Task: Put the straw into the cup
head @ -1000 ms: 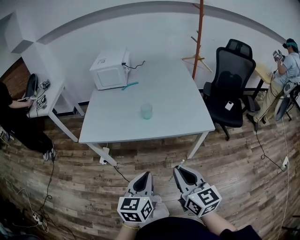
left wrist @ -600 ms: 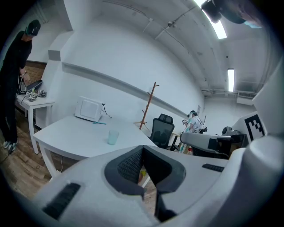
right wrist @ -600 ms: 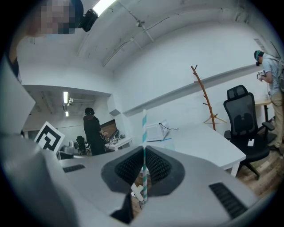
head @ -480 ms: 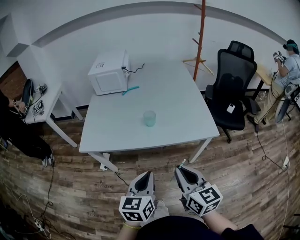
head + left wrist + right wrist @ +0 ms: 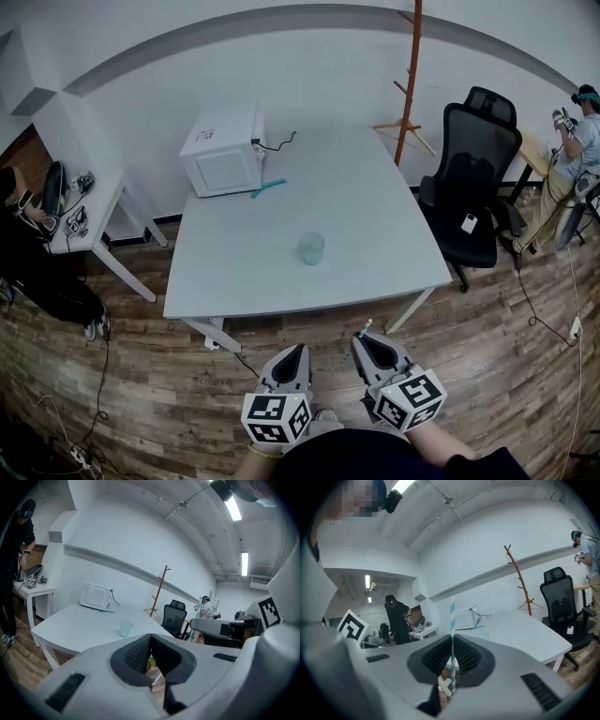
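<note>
At the far left a person in black clothes (image 5: 28, 253) stands by a small white side desk (image 5: 89, 211). To the right of it is the large white rectangular table (image 5: 375, 234), with a white boxy microwave oven (image 5: 223, 150) at its far left corner and a thin teal stick-like object (image 5: 264, 189) lying just beside the oven's front right corner. The translucent pale green plastic cup (image 5: 311, 248) stands upright near the middle of the table, towards its near edge, well apart from both grippers.

Both grippers are held low over the wood-plank floor (image 5: 141, 375), nearer than the table's edge. The grey left gripper (image 5: 296, 351) has its jaws closed together with nothing between them. Just to its right, the grey right gripper (image 5: 362, 339) has its jaws clamped on the teal-and-white striped paper straw (image 5: 452, 616). The straw stands upright between the ribbed pads, its upper part rising well past the jaw tips. The cup lies far beyond and slightly left of that straw tip.

Farther right are an orange-brown wooden coat stand (image 5: 410, 84), a black mesh office chair (image 5: 473, 178), and another person at the far right edge (image 5: 577, 141).
</note>
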The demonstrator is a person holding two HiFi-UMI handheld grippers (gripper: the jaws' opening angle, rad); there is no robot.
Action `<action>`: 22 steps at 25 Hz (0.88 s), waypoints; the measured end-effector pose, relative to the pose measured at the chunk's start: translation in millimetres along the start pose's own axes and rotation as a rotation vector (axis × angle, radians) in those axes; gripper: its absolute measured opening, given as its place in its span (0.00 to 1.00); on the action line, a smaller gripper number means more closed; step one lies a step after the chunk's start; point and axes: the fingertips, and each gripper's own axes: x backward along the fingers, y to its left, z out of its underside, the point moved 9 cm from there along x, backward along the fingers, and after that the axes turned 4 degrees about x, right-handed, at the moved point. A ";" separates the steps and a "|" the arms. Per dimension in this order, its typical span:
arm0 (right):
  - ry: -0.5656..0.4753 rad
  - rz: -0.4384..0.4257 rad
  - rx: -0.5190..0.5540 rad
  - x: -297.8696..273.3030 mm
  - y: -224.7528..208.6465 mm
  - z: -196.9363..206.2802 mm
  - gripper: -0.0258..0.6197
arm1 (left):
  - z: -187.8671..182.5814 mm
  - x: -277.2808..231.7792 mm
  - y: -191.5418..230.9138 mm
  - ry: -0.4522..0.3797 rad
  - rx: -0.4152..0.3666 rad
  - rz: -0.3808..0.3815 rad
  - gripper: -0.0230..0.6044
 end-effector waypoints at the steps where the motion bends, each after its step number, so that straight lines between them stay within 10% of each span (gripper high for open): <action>1: 0.000 -0.001 0.000 -5.4 0.0 -0.5 0.09 | -1.6 -2.5 4.2 0.003 -0.001 0.000 0.06; 22: -0.002 0.018 -0.016 -63.3 -39.1 -14.3 0.09 | -23.9 -60.3 44.1 0.021 0.027 -0.037 0.06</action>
